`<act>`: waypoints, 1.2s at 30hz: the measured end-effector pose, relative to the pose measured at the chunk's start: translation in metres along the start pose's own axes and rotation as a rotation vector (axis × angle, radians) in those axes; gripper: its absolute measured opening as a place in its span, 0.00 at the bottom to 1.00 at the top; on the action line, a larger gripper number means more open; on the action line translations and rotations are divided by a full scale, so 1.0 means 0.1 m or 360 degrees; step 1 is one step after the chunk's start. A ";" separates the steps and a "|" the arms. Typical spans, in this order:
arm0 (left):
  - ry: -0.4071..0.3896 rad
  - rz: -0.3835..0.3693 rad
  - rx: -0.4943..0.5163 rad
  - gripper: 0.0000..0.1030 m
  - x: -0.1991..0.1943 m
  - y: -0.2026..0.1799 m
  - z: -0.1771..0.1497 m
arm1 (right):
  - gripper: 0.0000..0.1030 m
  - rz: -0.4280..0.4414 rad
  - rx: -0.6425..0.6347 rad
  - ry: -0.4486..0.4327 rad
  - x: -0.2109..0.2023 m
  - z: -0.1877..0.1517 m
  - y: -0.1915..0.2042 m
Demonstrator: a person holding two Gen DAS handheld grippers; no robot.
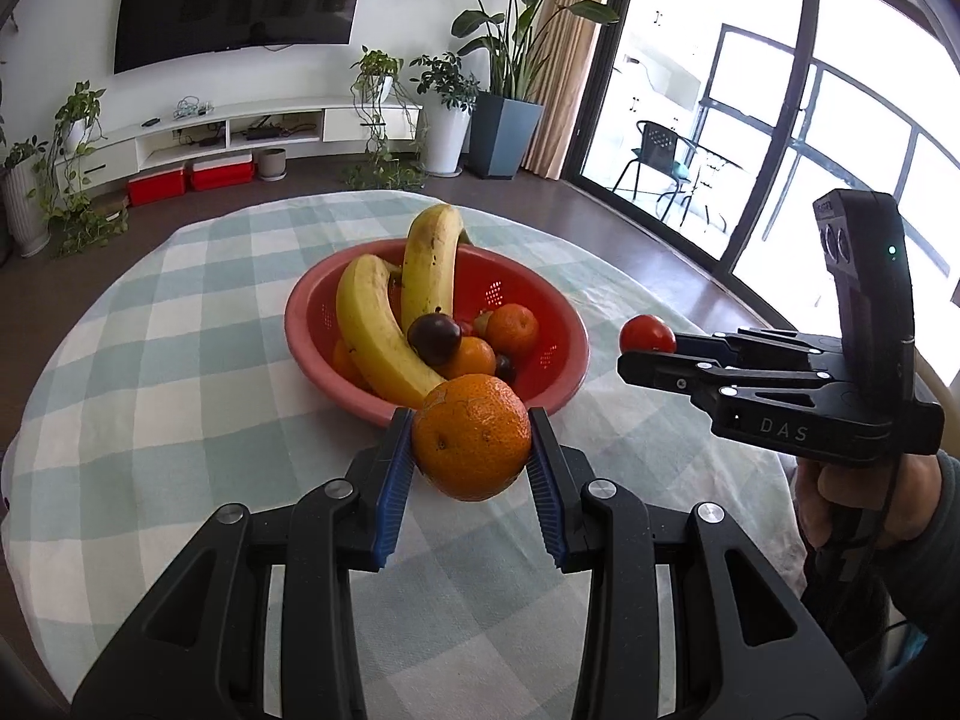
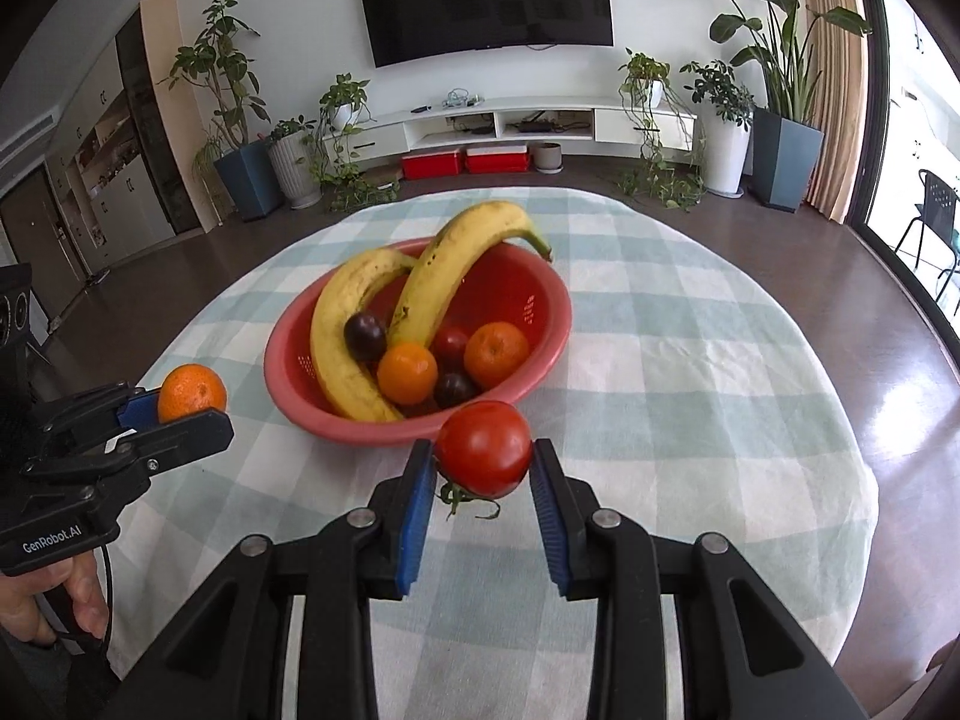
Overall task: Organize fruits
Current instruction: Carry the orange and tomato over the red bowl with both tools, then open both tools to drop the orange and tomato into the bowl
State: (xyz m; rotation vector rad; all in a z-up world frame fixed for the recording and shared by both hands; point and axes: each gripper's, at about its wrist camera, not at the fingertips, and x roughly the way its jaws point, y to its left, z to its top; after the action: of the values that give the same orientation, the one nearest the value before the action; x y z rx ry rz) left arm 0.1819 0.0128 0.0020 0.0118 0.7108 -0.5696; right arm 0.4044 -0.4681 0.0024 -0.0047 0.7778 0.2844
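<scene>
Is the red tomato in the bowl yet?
Not yet. The tomato is held in the right gripper, in front of the bowl.

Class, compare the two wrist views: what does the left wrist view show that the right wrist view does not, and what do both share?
Only the left wrist view: the wide balcony window and the right tool's camera housing.

Only the right wrist view: the tall cabinets and the tomato's green stem.

Both: the red bowl holding bananas, the orange in the left tool, and the checked tablecloth.
</scene>
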 end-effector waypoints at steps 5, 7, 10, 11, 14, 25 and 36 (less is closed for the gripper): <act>0.0029 0.0077 0.0062 0.33 0.20 0.01 0.33 | 0.34 0.0008 -0.0059 -0.0051 0.10 0.34 0.02; 0.0039 0.0099 0.0085 0.33 0.30 0.00 0.46 | 0.34 0.0020 -0.0074 -0.0041 0.21 0.43 0.03; 0.0071 0.0140 0.0143 0.33 0.46 -0.05 0.61 | 0.34 0.0019 -0.0081 0.0014 0.43 0.52 0.03; 0.0080 0.0152 0.0159 0.33 0.51 -0.05 0.64 | 0.34 0.0016 -0.0081 0.0030 0.50 0.54 0.01; 0.0107 0.0181 0.0180 0.33 0.66 -0.04 0.72 | 0.34 0.0011 -0.0092 0.0053 0.66 0.59 0.01; 0.0150 0.0192 0.0196 0.34 0.96 0.02 0.74 | 0.34 -0.0012 -0.0126 0.0146 1.00 0.56 0.00; 0.0149 0.0191 0.0203 0.36 0.98 0.03 0.75 | 0.34 -0.0015 -0.0131 0.0136 1.01 0.53 -0.01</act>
State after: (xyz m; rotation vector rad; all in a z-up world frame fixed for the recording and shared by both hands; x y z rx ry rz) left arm 0.2894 -0.0475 -0.0016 0.1994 0.7583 -0.5010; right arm 0.5093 -0.4375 -0.0302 -0.0984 0.8502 0.3083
